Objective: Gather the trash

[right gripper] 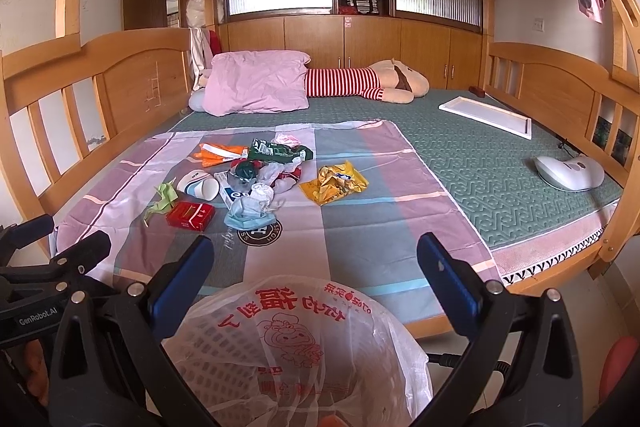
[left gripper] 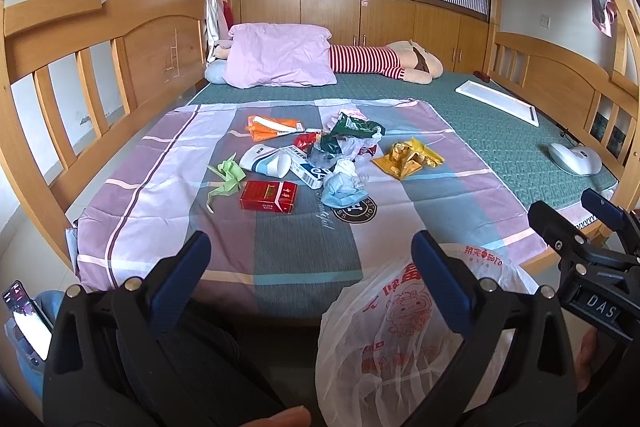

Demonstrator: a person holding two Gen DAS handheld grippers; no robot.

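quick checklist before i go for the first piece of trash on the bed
1. Left gripper open: ok.
2. Right gripper open: ok.
3. Both grippers empty: ok, nothing between the fingers.
4. Bin bag within reach, below the grippers at the bed edge: ok; whether its mouth is open, cannot tell.
5. Nearest trash free to grab: ok, the red box lies flat with nothing on top.
6. Trash pile untangled: not ok, wrappers overlap.
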